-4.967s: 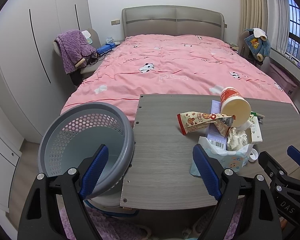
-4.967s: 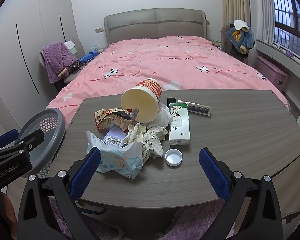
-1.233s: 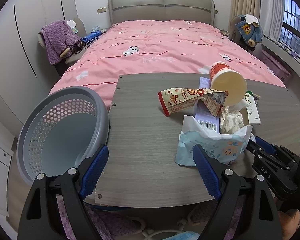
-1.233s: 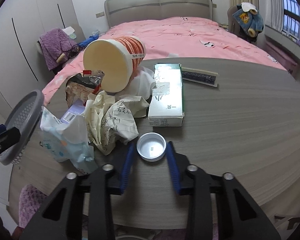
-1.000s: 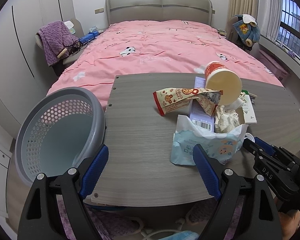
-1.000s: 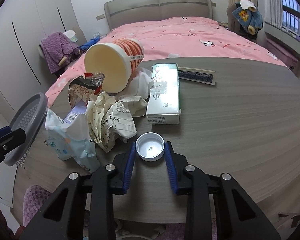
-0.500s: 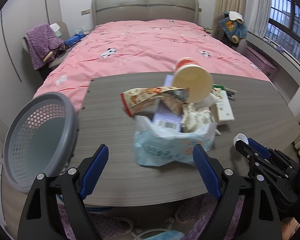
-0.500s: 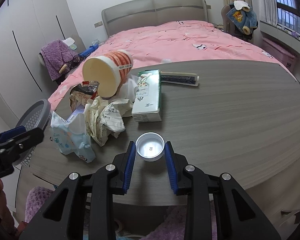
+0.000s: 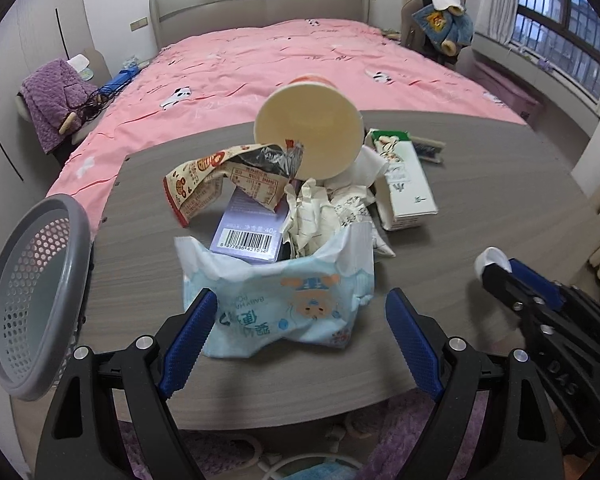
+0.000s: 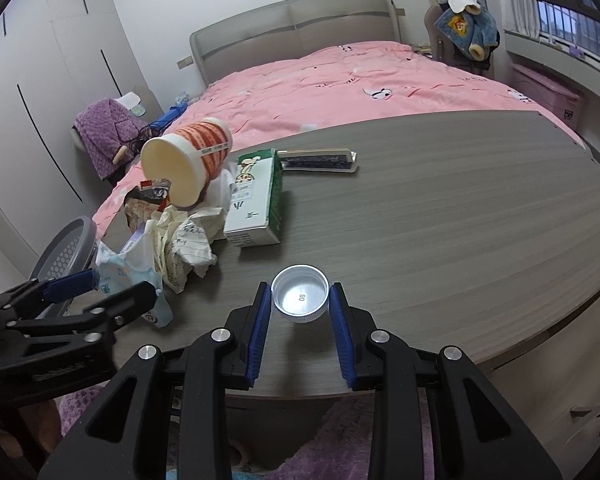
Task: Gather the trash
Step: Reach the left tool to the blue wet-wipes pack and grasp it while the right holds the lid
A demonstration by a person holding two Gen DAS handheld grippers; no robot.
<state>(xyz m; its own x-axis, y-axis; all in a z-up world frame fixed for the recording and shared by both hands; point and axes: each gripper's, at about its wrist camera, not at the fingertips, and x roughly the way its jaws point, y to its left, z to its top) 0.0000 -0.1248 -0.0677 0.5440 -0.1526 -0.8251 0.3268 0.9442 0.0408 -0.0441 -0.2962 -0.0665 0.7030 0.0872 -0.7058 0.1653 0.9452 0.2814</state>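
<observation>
My right gripper (image 10: 300, 293) is shut on a white bottle cap (image 10: 300, 300), held open side up just over the table's front part. The cap (image 9: 492, 259) also shows at that gripper's tip in the left wrist view. My left gripper (image 9: 302, 304) is open, its fingers either side of a light-blue wipes packet (image 9: 292, 300) without pressing it. Behind the packet lies the trash pile: a purple box (image 9: 252, 228), crumpled paper (image 9: 320, 216), a snack wrapper (image 9: 220, 184), a tipped paper cup (image 9: 308, 136) and a white-green carton (image 9: 404, 184).
A grey mesh basket (image 9: 32, 300) stands off the table's left edge. A dark flat strip (image 10: 320, 160) lies behind the carton. The grey wooden table (image 10: 460, 220) is bare on its right half. A pink bed (image 9: 300, 60) fills the room behind.
My left gripper has swung right, away from the basket, until the wipes packet sits between its fingers. My right gripper has drawn the cap away from the pile toward the table's front.
</observation>
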